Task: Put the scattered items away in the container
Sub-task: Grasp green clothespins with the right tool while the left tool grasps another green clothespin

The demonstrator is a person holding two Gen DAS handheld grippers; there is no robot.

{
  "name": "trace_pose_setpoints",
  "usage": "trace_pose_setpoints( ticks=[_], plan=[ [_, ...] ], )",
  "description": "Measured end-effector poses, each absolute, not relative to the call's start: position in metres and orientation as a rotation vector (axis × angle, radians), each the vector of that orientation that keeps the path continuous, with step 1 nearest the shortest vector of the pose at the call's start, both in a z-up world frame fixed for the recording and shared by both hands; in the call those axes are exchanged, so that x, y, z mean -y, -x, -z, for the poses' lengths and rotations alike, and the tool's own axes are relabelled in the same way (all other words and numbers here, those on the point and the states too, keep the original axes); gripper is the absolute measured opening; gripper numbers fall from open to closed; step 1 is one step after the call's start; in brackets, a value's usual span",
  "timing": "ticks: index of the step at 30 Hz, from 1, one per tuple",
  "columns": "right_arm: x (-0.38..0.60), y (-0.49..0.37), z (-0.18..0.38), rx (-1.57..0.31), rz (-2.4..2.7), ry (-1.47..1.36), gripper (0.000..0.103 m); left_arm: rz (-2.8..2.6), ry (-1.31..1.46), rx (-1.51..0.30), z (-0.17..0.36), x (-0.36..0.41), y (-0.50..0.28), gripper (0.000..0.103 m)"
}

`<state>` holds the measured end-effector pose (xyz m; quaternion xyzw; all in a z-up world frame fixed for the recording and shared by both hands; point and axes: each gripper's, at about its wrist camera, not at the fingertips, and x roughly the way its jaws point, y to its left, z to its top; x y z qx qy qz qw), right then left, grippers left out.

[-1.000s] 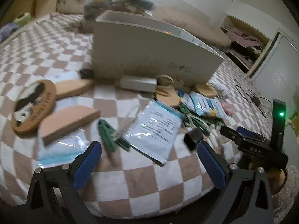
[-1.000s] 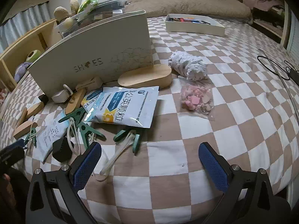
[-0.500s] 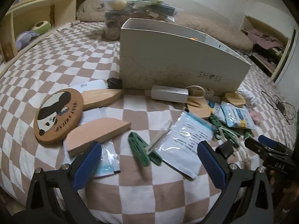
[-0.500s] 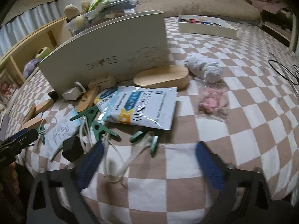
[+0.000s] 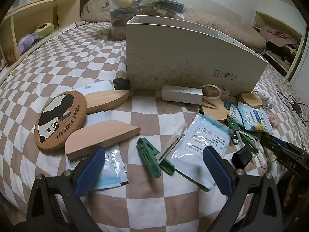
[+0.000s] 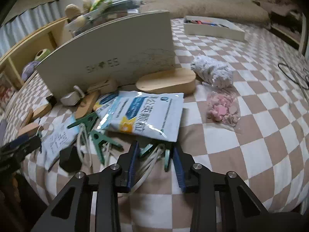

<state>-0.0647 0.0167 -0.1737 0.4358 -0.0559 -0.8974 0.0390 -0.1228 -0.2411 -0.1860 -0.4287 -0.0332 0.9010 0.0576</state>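
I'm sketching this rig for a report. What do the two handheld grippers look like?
Both share one build: the left gripper and right gripper have black angular frames with silver screws and blue ribbed pads. Seen from the left camera, the right gripper's black body carries pale lettering.

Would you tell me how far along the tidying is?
Barely started: nothing visibly packed. The right gripper has closed on a green clip with white cord; the left gripper is open. The panda coaster, wooden pieces and sachets lie outside the white box.

right claw point(image 6: 155, 161) has closed on green clip point(image 6: 166, 155).
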Motion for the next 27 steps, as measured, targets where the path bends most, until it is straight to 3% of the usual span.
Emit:
trace_pose_setpoints(
  ticks=[22, 23, 25, 27],
  plan=[
    [-0.013, 0.052, 0.161, 0.324, 2.604, -1.234, 0.034, -2.732, 1.342, 0.071, 0.194, 0.238, 0.127, 0.101],
    [-0.014, 0.052, 0.16, 0.33, 2.604, -1.234, 0.034, -2.734, 1.339, 0.078, 0.193, 0.239, 0.126, 0.097],
    [-0.015, 0.053, 0.16, 0.344, 2.601, -1.234, 0.034, -2.709, 1.341, 0.106, 0.194, 0.24, 0.127, 0.063],
    [-0.016, 0.053, 0.161, 0.348, 2.596, -1.236, 0.034, -2.67, 1.363, 0.121, 0.197, 0.239, 0.128, 0.058]
  ],
)
